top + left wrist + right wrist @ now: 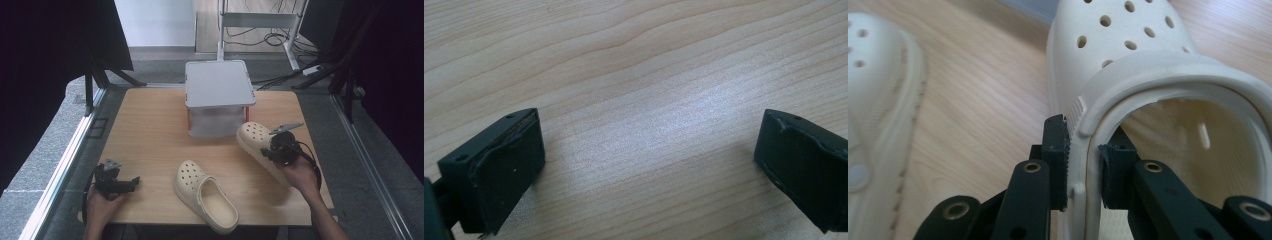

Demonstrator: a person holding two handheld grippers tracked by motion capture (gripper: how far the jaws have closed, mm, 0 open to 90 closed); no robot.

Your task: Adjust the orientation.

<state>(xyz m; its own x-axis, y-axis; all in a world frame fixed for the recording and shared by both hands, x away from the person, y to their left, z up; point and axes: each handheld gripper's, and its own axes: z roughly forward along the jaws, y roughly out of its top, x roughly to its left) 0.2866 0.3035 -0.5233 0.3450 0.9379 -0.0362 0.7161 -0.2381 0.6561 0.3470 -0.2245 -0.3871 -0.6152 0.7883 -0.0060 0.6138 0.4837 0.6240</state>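
Two cream clogs with holed toes are on the wooden table [150,130]. My right gripper [272,152] [1084,160] is shut on the side wall of one clog [255,140] [1128,65], one pad outside and one inside the opening, at the table's right. The other clog [205,195] [878,100] lies near the front middle, heel toward me. My left gripper [131,184] [649,150] rests at the front left corner, held by a hand, its jaws wide apart over bare wood with nothing between them.
A translucent box with a grey lid [218,82] stands at the table's back middle, just behind the held clog. Black curtains flank the table, and a metal frame with cables [270,35] sits beyond the far edge.
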